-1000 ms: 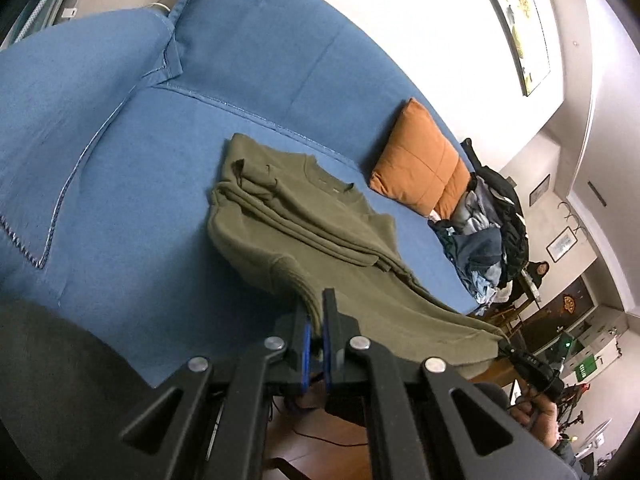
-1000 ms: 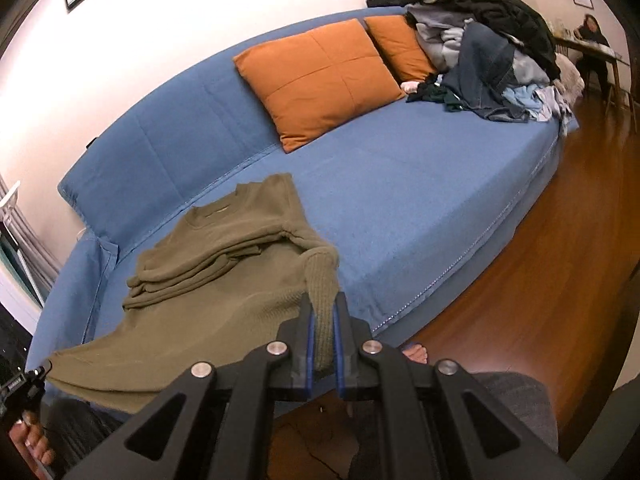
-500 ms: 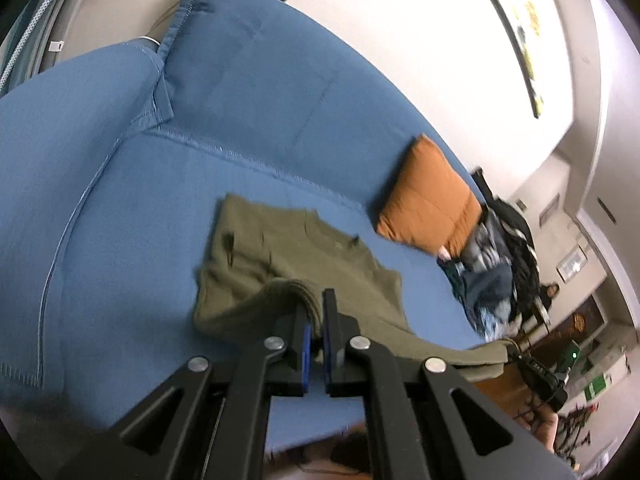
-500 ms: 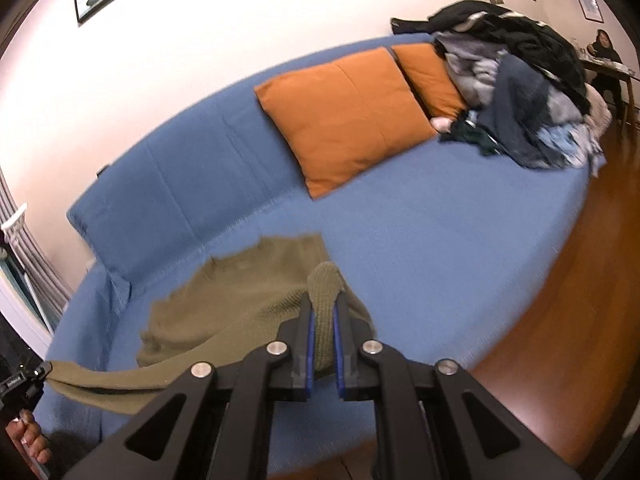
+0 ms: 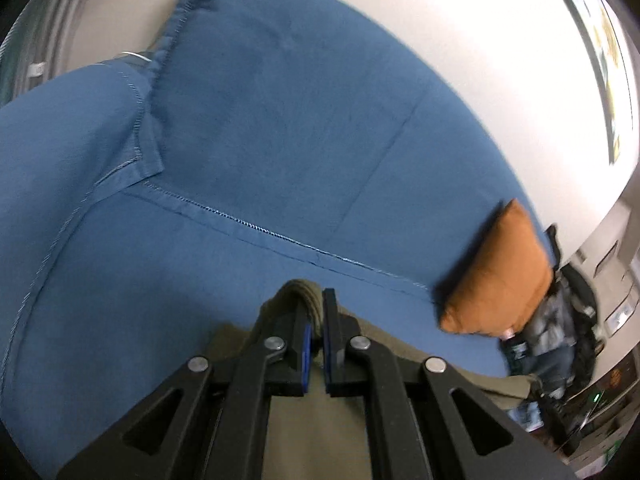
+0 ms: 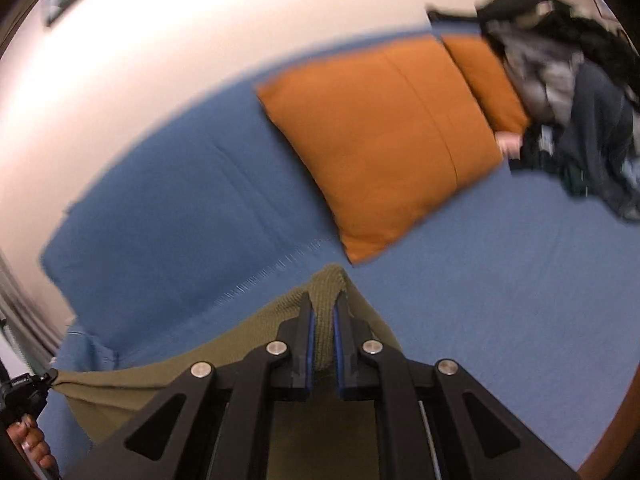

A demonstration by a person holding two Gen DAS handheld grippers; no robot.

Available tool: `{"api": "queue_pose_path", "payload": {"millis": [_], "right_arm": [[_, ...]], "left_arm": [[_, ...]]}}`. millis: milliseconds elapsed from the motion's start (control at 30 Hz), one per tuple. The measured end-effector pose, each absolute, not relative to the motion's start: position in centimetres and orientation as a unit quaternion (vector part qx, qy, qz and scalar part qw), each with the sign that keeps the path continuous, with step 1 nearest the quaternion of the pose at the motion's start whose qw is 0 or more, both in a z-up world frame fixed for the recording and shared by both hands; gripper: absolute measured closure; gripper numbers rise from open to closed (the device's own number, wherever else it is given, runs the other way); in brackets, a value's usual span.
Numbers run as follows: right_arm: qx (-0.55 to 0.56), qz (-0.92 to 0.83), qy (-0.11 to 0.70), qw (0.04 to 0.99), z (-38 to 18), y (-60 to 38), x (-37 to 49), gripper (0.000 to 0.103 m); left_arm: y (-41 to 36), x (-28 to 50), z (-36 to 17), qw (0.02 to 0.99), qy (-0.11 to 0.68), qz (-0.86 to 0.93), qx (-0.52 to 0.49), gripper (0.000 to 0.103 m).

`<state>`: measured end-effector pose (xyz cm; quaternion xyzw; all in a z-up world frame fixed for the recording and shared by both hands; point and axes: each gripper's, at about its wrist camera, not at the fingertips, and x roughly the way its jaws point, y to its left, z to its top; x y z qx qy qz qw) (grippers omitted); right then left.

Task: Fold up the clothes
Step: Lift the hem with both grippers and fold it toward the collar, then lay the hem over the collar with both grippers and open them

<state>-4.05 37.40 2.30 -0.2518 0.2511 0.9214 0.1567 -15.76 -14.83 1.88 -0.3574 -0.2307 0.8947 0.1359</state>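
your left gripper [image 5: 315, 322] fingers are clamped on a bunched edge of the olive sweater [image 5: 316, 432]; right gripper [image 6: 325, 320] fingers pinch another fold of it. it spans between them over the blue sofa [image 6: 480, 280] seat. soft, thick, droopy knit: grip ribbed edges. both grippers point forward toward the backrest.

Right gripper [image 6: 323, 320] jaws pinch olive sweater [image 6: 168, 384].
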Motion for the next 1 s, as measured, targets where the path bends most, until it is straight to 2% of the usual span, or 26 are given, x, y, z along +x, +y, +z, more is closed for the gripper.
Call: {"api": "queue_pose_path", "payload": {"millis": [167,233,267,300,333,367,667,767,1000], "right_arm": [[-0.346,0.865,0.332,0.149,-5.2,40.4,-10.7,0.095],[-0.345,0.854,0.350,0.171,-5.8,41.5,-11.5,0.092],[-0.344,0.848,0.359,0.183,-6.2,42.1,-12.0,0.083],[-0.343,0.842,0.368,0.194,-6.5,42.7,-12.4,0.076],[-0.343,0.842,0.368,0.195,-6.5,42.8,-12.2,0.062],[-0.343,0.841,0.369,0.196,-6.5,42.8,-11.9,0.056],[-0.343,0.838,0.371,0.207,-6.4,43.2,-9.8,0.056],[-0.401,0.827,0.333,0.211,-7.8,43.2,-10.0,0.056],[-0.487,0.793,0.308,0.199,-11.8,43.0,-9.7,0.056]], "left_arm": [[-13.4,-21.3,-4.3,0.112,-0.228,0.858,-0.446,0.094],[-14.1,-22.6,-5.0,0.103,-0.243,0.849,-0.457,0.091],[-14.6,-22.9,-4.8,0.097,-0.242,0.852,-0.454,0.086],[-15.2,-23.1,-4.7,0.092,-0.240,0.855,-0.450,0.085],[-15.7,-23.3,-4.5,0.088,-0.241,0.857,-0.448,0.085],[-16.1,-23.4,-4.5,0.088,-0.246,0.854,-0.450,0.085],[-16.1,-23.9,-6.7,0.106,-0.235,0.820,-0.510,0.085],[-15.3,-24.0,-7.1,0.116,-0.231,0.813,-0.522,0.085],[-14.0,-24.3,-8.0,0.116,-0.212,0.804,-0.544,0.083]]}}
